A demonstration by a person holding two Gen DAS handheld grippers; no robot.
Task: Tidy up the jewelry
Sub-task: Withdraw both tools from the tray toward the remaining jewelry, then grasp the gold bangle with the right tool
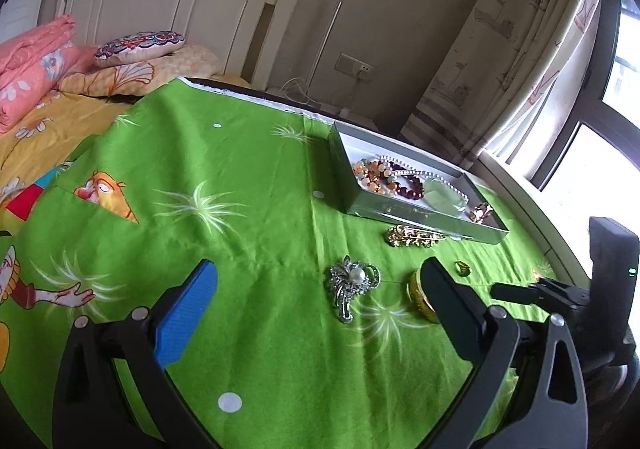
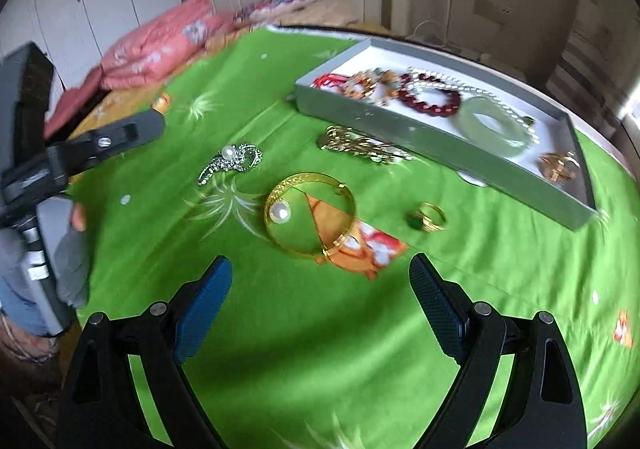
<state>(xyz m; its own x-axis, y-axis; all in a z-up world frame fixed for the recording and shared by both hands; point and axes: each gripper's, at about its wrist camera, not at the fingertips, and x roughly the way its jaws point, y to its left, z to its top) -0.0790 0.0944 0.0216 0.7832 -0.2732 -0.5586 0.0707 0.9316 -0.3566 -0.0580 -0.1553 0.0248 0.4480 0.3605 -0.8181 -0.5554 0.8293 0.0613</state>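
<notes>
Right wrist: right gripper (image 2: 320,301) jaws wide, empty; gold bangle (image 2: 310,213) ahead, tray (image 2: 440,141) beyond.

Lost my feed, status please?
Left gripper, right gripper open, empty. Gold bangle, silver pearl brooch, green-stone ring outside grey tray. Nothing blocking.

Open cloth (image 2: 280,349) before gripper; bangle (image 2: 310,215) ahead.
</notes>
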